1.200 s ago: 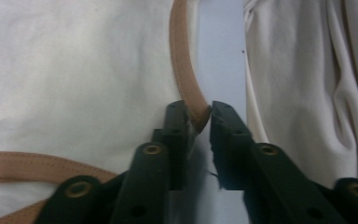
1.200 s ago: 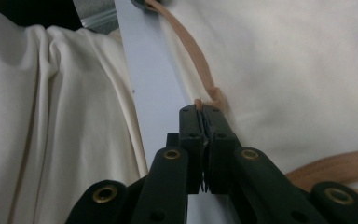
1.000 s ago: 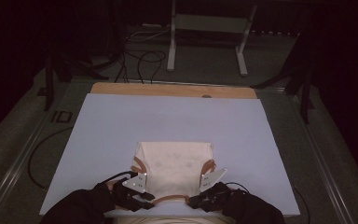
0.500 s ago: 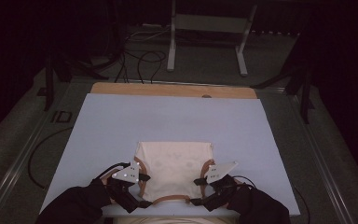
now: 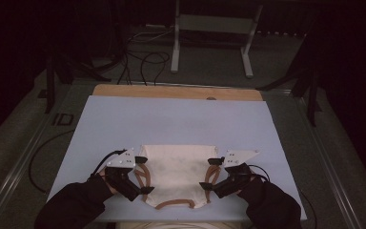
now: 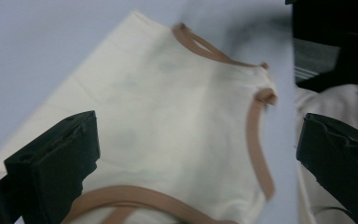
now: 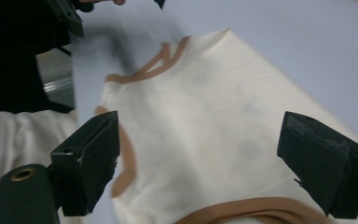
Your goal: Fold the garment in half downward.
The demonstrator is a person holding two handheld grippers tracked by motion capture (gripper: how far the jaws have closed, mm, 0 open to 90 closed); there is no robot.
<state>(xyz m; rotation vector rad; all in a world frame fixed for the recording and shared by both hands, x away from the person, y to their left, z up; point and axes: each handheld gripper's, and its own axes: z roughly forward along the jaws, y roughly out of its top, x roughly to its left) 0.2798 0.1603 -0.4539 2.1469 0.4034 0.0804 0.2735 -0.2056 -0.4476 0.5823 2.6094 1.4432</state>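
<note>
Cream-white cloth with tan-brown binding makes up the small sleeveless top [image 5: 178, 172] lying flat on the pale lavender-blue table cover [image 5: 181, 121], near the edge closest to the person. It is folded into a compact, roughly square shape: its far edge is straight and plain, while the brown trim curves along both side openings and loops along the near edge. Faint grey marks dot the cream fabric, seen best in the two gripper views, where the surface looks smooth with only soft creases.

Left of the top, the left black two-jaw gripper [image 5: 143, 174] sits at the garment's left trimmed edge. Its jaws have just been opening and now stand spread wide; in the left gripper view the cloth lies below and between them, unpinched. Opposite it, the right black two-jaw gripper [image 5: 210, 172] sits at the right trimmed edge, its jaws likewise just opened and held wide apart over the fabric, gripping nothing. Dark sleeves [image 5: 76, 205] come in from the bottom of the high view.
</note>
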